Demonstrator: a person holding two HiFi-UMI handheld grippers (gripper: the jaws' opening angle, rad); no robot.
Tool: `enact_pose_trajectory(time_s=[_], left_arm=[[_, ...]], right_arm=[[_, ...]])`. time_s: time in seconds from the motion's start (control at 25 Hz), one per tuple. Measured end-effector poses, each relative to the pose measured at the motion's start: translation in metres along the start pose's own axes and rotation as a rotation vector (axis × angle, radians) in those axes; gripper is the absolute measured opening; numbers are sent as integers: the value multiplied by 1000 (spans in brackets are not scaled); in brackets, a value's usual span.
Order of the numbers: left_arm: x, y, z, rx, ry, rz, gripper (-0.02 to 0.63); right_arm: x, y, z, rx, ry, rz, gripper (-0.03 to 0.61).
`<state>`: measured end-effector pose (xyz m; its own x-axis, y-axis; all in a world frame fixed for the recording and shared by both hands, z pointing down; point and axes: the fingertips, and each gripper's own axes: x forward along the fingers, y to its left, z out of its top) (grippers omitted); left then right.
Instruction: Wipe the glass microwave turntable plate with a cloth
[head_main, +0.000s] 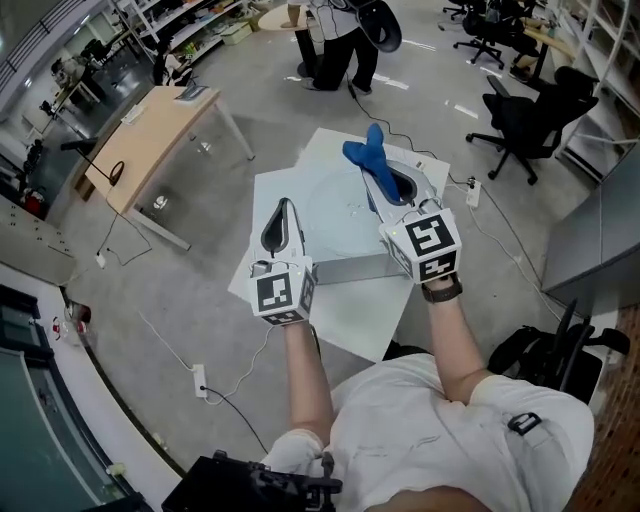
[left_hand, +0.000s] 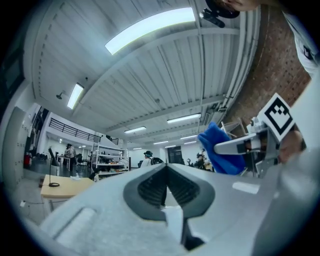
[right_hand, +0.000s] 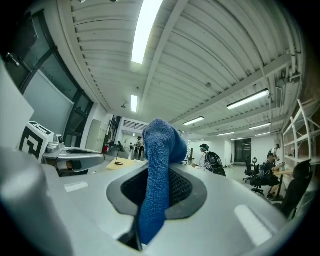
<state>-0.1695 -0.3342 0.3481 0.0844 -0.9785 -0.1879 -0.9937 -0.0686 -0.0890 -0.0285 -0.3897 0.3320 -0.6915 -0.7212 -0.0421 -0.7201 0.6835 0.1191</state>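
My right gripper (head_main: 378, 172) is shut on a blue cloth (head_main: 365, 152), which sticks up past the jaw tips and hangs down between them in the right gripper view (right_hand: 156, 170). My left gripper (head_main: 284, 207) is shut with nothing in it, its dark pads (left_hand: 150, 187) pressed together. Both grippers are held side by side above a white table (head_main: 300, 190) and tilt up toward the ceiling. The left gripper view shows the cloth (left_hand: 220, 150) to its right. The glass plate is hard to make out; only a faint glint (head_main: 352, 207) shows on the table top.
A grey box (head_main: 350, 268) lies at the table's near edge. A wooden desk (head_main: 150, 140) stands to the left, black office chairs (head_main: 520, 125) to the right, and a person (head_main: 335, 40) beyond the table. A power strip (head_main: 200, 380) and cables lie on the floor.
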Motion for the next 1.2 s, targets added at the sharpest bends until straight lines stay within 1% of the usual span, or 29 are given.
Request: enact_pose_trajectory(time_s=[0.12,0.2,0.28,0.4,0.48,0.6,0.68,0.76,0.84,0.92,1.0,1.12,1.2], left_arm=[[24,-1,-26,12,64,9,-2],[39,0,-39,22,104,11,-2],[49,0,-49,29,140,0,-2],[53,5,-67,39,206,-16,-2],[56,10,-84,34,268,-29,-2],[66,18,-108,-10,344,-65,-2],[68,20,-121,-32,388,-92,-2],[66,20,-132,-37,434,-124,-2],[63,15,-144,-55,475,-161,-2],[61,6,-155,-76,522,-203,-2],[57,-1,-168,-80,584,-248,-2],[50,-9,-186,-53,678,-303,-2],[48,-10,-190,-31,704,-322,-2]], right_arm=[[17,-20,-22,-2,48,56,56],[33,-28,-38,4,76,114,58],[49,-23,-49,-11,103,211,64],[68,2,-61,-51,142,373,64],[84,15,-77,-118,197,445,63],[113,31,-108,-297,316,565,64],[130,43,-135,-412,419,656,64],[141,56,-161,-479,540,744,65],[150,66,-181,-515,631,806,66],[158,70,-195,-556,686,839,66],[168,68,-208,-596,728,843,66],[178,52,-219,-637,778,800,67],[180,31,-222,-646,809,749,67]])
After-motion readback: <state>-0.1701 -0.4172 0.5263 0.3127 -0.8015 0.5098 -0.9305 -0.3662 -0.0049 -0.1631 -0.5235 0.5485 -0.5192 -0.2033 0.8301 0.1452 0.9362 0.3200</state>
